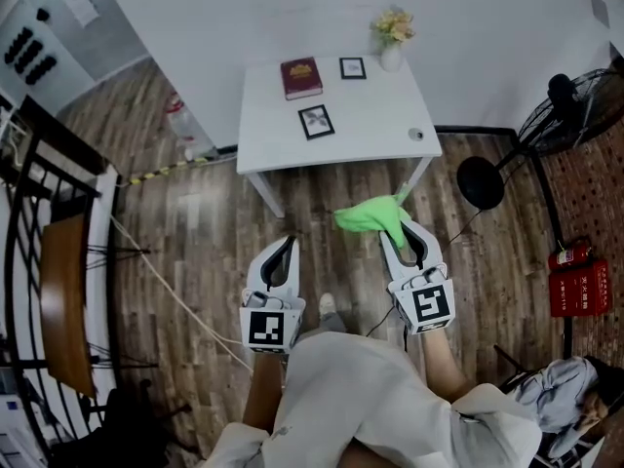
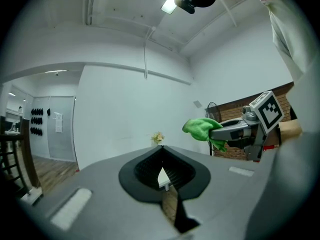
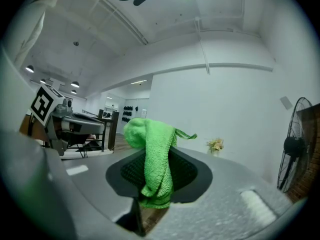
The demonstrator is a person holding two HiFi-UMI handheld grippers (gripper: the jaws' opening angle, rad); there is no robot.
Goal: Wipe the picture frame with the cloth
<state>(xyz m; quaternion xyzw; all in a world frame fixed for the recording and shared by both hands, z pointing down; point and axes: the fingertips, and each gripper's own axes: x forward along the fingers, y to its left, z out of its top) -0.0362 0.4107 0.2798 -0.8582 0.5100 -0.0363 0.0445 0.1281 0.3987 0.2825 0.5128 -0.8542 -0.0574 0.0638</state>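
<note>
A black picture frame (image 1: 316,122) lies flat in the middle of the white table (image 1: 380,115); a smaller frame (image 1: 352,67) stands further back. Both grippers are held over the wood floor, short of the table's front edge. My right gripper (image 1: 402,224) is shut on a green cloth (image 1: 372,214), which bunches out to the left of the tips. In the right gripper view the cloth (image 3: 155,159) hangs down across the jaws. My left gripper (image 1: 285,244) is shut and holds nothing. In the left gripper view the cloth (image 2: 202,128) shows at the right.
On the table are a red book (image 1: 301,77), a vase of flowers (image 1: 393,37) and a small round object (image 1: 416,135). A standing fan (image 1: 575,110) and a black round base (image 1: 480,183) are at the right. A dark rack (image 1: 63,300) stands at the left.
</note>
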